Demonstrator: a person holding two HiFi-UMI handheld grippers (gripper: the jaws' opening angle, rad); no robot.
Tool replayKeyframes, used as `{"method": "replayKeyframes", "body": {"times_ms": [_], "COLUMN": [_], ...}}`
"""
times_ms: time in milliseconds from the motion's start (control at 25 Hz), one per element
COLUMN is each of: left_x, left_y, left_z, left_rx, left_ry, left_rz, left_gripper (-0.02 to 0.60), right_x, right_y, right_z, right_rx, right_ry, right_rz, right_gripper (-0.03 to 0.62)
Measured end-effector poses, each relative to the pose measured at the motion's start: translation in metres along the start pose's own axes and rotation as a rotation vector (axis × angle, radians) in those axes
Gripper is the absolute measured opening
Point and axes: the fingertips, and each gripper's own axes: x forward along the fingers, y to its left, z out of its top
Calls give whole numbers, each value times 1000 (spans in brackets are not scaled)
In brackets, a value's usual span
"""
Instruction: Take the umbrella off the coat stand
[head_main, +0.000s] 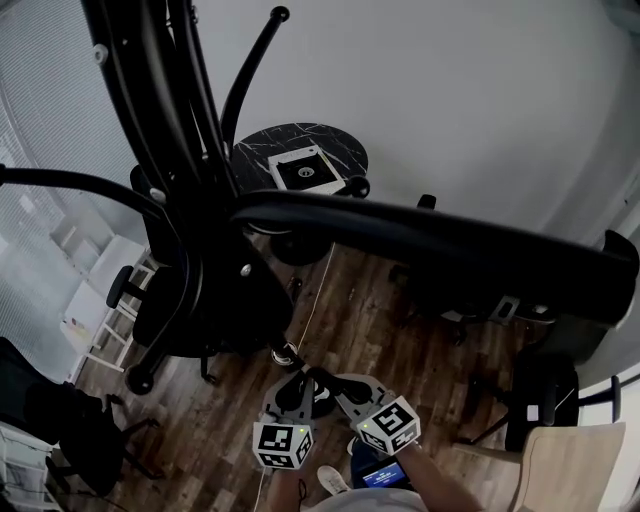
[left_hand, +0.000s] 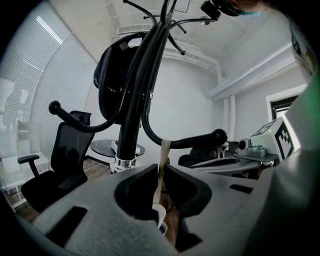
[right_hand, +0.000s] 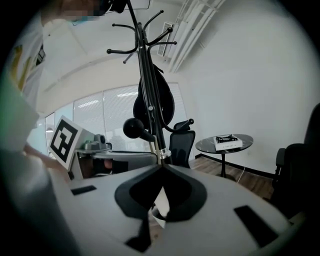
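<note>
- Black metal coat stand (left_hand: 131, 115) with curved, ball-tipped arms stands on a wood floor.
- Black folded umbrella (left_hand: 111, 75), a bulging dark bundle, hangs high against the stand's pole.
- Flat beige strap (left_hand: 163, 155) is draped over a low hook arm (left_hand: 192, 141); cannot tell what it is joined to.
- Left gripper (left_hand: 161, 172): jaws pressed together, pinching the strap just below that arm.
- Right gripper (right_hand: 161, 167): jaws closed at the tips, pale strap between them.
- Both grippers are side by side, close to the pole's base.
- White square box (head_main: 305, 170) sits on a round black marble table (head_main: 250, 150). It holds a dark flat item, unidentifiable.
</note>
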Motion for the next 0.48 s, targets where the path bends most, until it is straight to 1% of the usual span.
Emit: {"method": "replayKeyframes", "body": {"times_ms": [200,360,480], "left_x": [1,-1,-4], "left_y": [-3,-4,-4], "left_z": [0,-1,0], "left_rx": [20,4,-11], "left_ry": [3,17,21], "left_rz": [-7,-26,-27], "left_gripper": [29,23,23], "right_x": [0,1,2], "right_y": [-3,1,4], "right_z": [-1,-2,-1], "right_rx": [-1,-9,-13], "right_ry": [3,3,0], "right_rz": [12,28,39], "right_gripper": [12,12,14]}}
